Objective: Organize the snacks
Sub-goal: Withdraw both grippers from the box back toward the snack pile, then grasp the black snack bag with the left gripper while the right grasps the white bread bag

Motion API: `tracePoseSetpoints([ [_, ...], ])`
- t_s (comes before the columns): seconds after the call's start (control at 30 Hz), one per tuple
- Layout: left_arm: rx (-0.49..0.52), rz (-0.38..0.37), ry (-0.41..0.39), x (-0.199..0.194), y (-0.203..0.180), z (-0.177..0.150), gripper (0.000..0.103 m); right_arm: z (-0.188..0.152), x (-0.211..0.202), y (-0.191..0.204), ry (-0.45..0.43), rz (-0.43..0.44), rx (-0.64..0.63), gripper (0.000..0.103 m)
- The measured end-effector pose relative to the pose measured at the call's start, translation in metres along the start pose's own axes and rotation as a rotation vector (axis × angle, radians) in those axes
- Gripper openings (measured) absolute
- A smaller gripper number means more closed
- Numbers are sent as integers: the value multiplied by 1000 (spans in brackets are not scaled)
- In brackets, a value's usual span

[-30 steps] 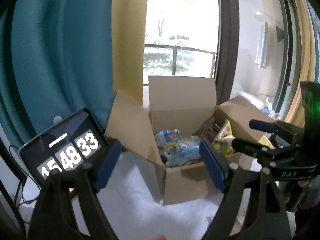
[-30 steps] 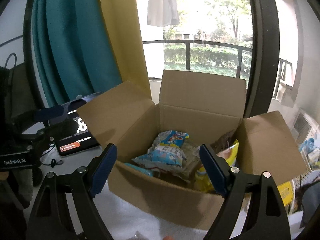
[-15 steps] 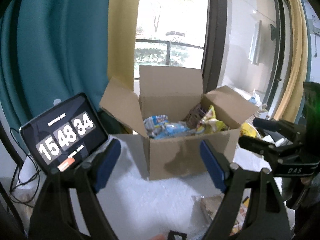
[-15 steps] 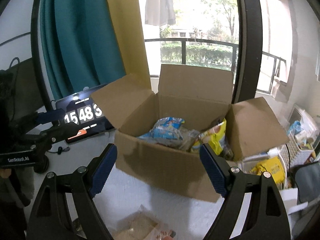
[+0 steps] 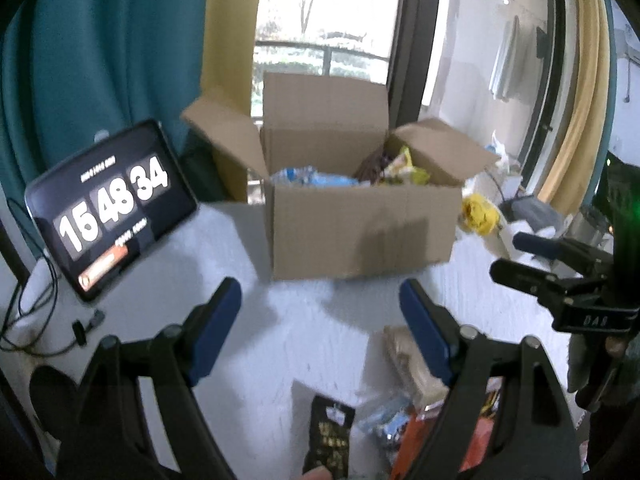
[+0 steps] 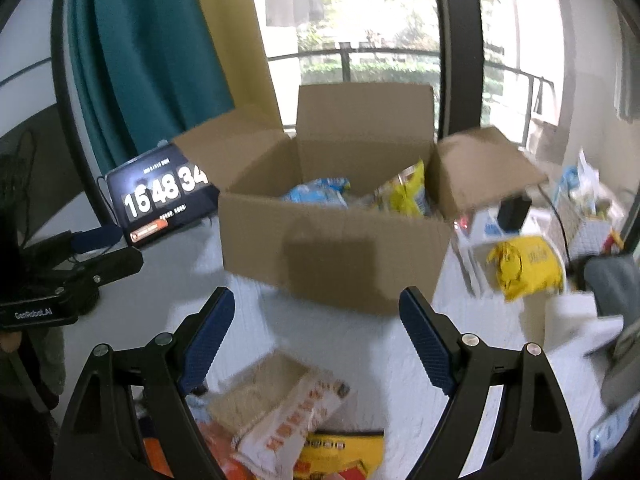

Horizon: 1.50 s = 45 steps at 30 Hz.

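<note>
An open cardboard box [image 5: 360, 228] [image 6: 332, 248] stands on the white table and holds blue [image 6: 316, 194] and yellow [image 6: 408, 192] snack bags. Loose snack packets lie on the table in front of it: a black packet [image 5: 330, 436], a tan and white packet [image 6: 288, 408], a yellow packet [image 6: 344, 456]. My left gripper [image 5: 320, 332] is open and empty, back from the box. My right gripper [image 6: 316, 340] is open and empty above the loose packets. The right gripper also shows at the right of the left wrist view [image 5: 560, 276]; the left gripper at the left of the right wrist view [image 6: 72, 268].
A tablet [image 5: 108, 208] showing a clock leans at the left of the box. Cables [image 5: 36, 320] lie at the table's left edge. A yellow bag [image 6: 528, 268] and clutter sit to the right of the box. Curtains and a window stand behind.
Both grippers have pulled back and tilted down from the box. The loose packets on the table have come into view below them. Both stay open.
</note>
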<state>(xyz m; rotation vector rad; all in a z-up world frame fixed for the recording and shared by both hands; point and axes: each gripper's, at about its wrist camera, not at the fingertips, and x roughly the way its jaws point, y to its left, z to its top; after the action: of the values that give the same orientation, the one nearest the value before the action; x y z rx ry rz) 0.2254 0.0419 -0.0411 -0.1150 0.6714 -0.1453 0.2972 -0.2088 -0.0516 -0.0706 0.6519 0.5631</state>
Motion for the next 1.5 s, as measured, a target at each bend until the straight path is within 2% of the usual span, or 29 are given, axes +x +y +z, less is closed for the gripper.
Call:
tracePoseSetpoints([
  [0.17, -7, 6, 66, 9, 2, -23, 82, -25, 8, -5, 65, 38, 24, 87],
  [0.33, -5, 21, 150, 21, 5, -50, 82, -52, 20, -4, 166, 75, 82, 87],
  [0.47, 2, 3, 225, 28, 6, -73, 82, -67, 33, -4, 242, 87, 115, 87],
  [0.6, 28, 18, 279, 33, 6, -92, 82, -74, 47, -8, 308, 106, 164, 87],
  [0.8, 44, -5, 360, 49, 7, -112, 82, -77, 65, -7, 379, 160, 209, 87],
  [0.93, 40, -21, 356, 49, 9, -114, 82, -78, 75, -7, 408, 185, 247, 87],
  [1.0, 49, -18, 350, 48, 8, -115, 75, -78, 78, -6, 411, 199, 240, 87],
  [1.07, 51, -22, 344, 47, 9, -114, 56, -79, 80, -7, 413, 207, 249, 87],
  [1.13, 44, -38, 344, 47, 8, -113, 43, -81, 81, -8, 401, 192, 252, 86],
  [1.17, 47, -39, 344, 48, 7, -113, 41, -81, 81, -8, 394, 191, 247, 84],
  [1.2, 54, -38, 340, 47, 4, -113, 37, -81, 82, -7, 388, 195, 246, 78],
  [1.27, 59, -36, 341, 47, 1, -113, 34, -81, 82, -7, 385, 207, 244, 65],
  [1.33, 53, -37, 341, 47, 0, -113, 32, -81, 81, -5, 377, 208, 226, 64],
  [1.5, 41, -33, 330, 43, 1, -111, 31, -80, 76, -9, 333, 210, 221, 46],
])
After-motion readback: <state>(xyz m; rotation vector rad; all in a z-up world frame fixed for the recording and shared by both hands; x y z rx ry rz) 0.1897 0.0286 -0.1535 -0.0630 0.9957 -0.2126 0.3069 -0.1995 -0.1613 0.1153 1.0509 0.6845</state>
